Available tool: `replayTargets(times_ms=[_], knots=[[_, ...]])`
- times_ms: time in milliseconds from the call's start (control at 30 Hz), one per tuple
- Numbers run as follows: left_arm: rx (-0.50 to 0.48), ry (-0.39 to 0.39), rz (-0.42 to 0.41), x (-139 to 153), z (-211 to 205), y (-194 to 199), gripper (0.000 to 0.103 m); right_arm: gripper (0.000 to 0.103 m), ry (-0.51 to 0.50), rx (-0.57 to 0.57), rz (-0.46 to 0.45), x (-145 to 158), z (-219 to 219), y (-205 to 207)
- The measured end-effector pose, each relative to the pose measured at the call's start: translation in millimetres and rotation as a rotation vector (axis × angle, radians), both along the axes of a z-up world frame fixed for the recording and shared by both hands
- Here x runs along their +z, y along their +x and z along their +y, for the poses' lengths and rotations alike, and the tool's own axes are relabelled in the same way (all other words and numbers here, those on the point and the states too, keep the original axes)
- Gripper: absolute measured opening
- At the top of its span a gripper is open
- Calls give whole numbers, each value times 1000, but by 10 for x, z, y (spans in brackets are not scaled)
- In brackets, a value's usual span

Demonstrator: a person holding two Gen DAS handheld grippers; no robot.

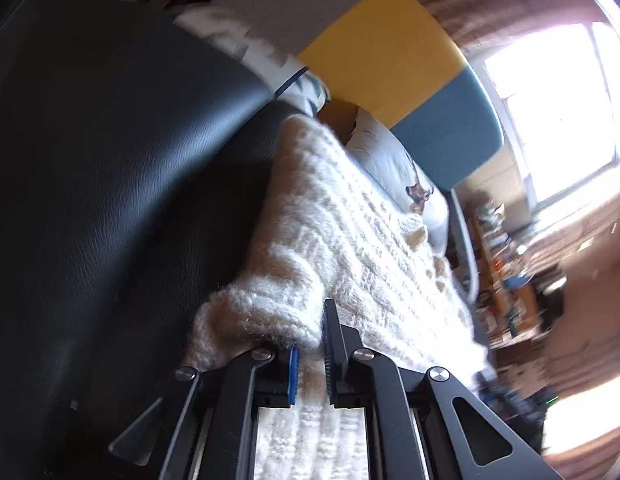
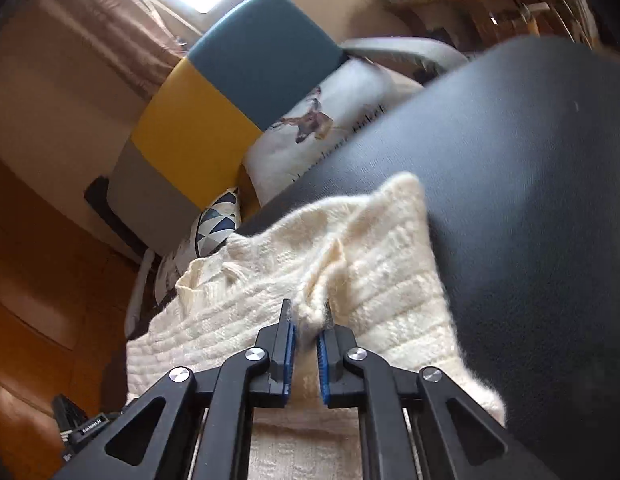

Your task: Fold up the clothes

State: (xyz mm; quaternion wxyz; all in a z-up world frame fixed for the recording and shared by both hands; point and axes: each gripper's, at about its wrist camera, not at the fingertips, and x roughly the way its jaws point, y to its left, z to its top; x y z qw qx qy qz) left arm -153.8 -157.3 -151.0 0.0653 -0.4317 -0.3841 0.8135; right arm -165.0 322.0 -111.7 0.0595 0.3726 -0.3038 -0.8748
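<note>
A cream chunky-knit sweater (image 1: 350, 220) lies spread over a black leather surface (image 1: 109, 160). In the left wrist view my left gripper (image 1: 312, 332) is shut on a thick rolled edge of the knit. That fold drapes over and hides its left fingertip. In the right wrist view the same sweater (image 2: 390, 280) reaches up to a raised corner on the black leather (image 2: 510, 200). My right gripper (image 2: 307, 314) is shut on a bunched ridge of the knit, which is pinched between its blue pads (image 2: 322, 356).
Beyond the leather surface stands an armchair (image 1: 382, 48) with yellow, blue and grey patches, also in the right wrist view (image 2: 197, 120). Printed cushions (image 2: 318, 120) and a triangle-patterned pillow (image 2: 217, 224) rest on it. A cluttered shelf (image 1: 498, 260) and a bright window (image 1: 550, 100) lie further off.
</note>
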Motion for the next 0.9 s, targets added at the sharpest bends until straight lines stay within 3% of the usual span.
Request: replayTargets(times_ms=[100, 133, 200, 333, 467, 600, 700, 900], knots=[[-43, -11, 5, 6, 20, 45, 12, 9, 77, -22, -87, -141, 68, -14], [-58, 30, -1, -12, -29, 77, 15, 9, 78, -24, -99, -198, 93, -5], [-75, 110, -2, -7, -166, 161, 21, 8, 59, -22, -90, -267, 135, 34], [-81, 99, 58, 182, -456, 232, 23, 8, 107, -9, -90, -249, 82, 23], [-13, 81, 78, 284, -752, -31, 47, 8, 96, -11, -94, -251, 101, 18], [-39, 101, 35, 157, -899, -436, 48, 7, -16, -39, -87, -322, 223, 5], [-76, 124, 7, 15, -926, -704, 48, 7, -30, -30, -71, -339, 230, 3], [-179, 198, 59, -61, -763, -1109, 47, 7, -54, -16, -59, -354, 254, 5]])
